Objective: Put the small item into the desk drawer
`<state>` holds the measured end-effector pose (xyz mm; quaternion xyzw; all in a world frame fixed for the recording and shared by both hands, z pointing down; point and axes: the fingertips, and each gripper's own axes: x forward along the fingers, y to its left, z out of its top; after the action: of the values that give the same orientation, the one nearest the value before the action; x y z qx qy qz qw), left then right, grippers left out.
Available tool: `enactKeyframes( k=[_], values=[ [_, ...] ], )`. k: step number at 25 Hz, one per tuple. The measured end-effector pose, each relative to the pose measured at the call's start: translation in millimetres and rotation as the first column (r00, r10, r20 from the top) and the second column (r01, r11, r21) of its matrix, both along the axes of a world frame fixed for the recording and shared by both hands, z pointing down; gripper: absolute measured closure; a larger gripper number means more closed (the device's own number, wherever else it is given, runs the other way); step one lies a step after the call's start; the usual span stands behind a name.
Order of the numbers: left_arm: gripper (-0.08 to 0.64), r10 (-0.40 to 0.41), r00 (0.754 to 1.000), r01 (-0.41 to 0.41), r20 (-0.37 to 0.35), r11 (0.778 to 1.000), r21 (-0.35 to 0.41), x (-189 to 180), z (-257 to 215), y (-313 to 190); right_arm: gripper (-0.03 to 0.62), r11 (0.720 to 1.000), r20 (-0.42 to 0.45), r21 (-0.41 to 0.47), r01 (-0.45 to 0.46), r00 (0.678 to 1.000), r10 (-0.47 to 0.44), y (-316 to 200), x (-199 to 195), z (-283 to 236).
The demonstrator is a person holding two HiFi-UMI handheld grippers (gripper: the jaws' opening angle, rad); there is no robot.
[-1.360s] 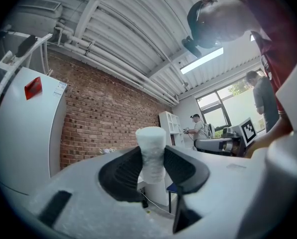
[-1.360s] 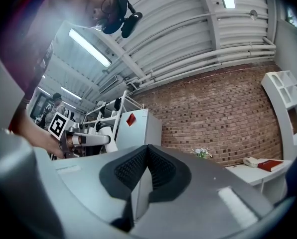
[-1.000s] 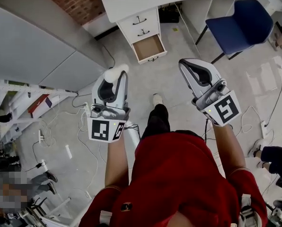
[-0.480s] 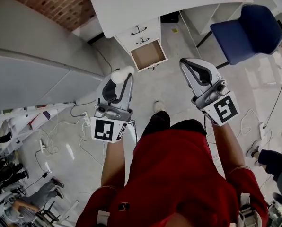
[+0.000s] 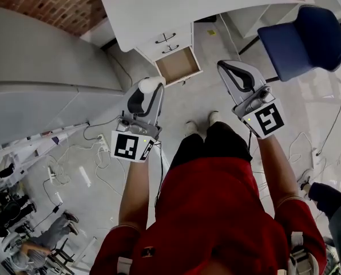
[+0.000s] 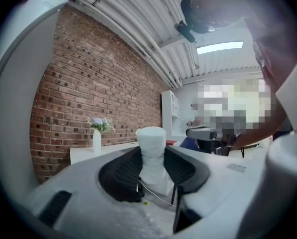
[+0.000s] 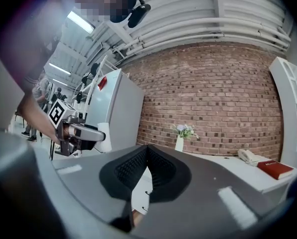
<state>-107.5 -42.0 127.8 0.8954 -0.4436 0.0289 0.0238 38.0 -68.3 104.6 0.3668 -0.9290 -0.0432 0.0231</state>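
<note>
Left tool (image 6: pixel 152 152) clamps white item (image 6: pixel 151 136); drawer (image 5: pixel 178 65) stands open.

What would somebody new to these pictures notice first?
Probably the white item clamped between the jaws of the left gripper. Just ahead of it, the bottom drawer of the white desk stands open, with a blue chair off to the right. The right gripper is shut and empty.
</note>
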Motion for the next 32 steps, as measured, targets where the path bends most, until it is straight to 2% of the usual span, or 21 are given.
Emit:
enactKeyframes(
  k=[10, 19, 24, 32],
  values=[
    [0.425, -0.076, 0.996, 0.082, 0.055, 0.990, -0.119, 11, 71, -54, 0.580, 0.991, -0.010, -0.065, 0.116, 0.993, -0.117, -64, -1, 58],
    [0.425, -0.016, 0.995, 0.044, 0.101, 0.960, -0.276, 23, 176, -101, 0.581, 0.982, -0.065, -0.109, 0.152, 0.985, -0.160, -110, -4, 159],
    [0.425, 0.051, 0.991, 0.001, 0.125, 0.923, -0.385, 19, 248, -119, 0.580, 0.982, -0.119, -0.117, 0.151, 0.979, -0.165, -126, -13, 220],
    [0.423, 0.189, 0.970, -0.076, 0.155, 0.836, -0.543, 17, 374, -138, 0.581, 0.987, -0.186, -0.106, 0.121, 0.973, -0.139, -139, -20, 316]
  ],
)
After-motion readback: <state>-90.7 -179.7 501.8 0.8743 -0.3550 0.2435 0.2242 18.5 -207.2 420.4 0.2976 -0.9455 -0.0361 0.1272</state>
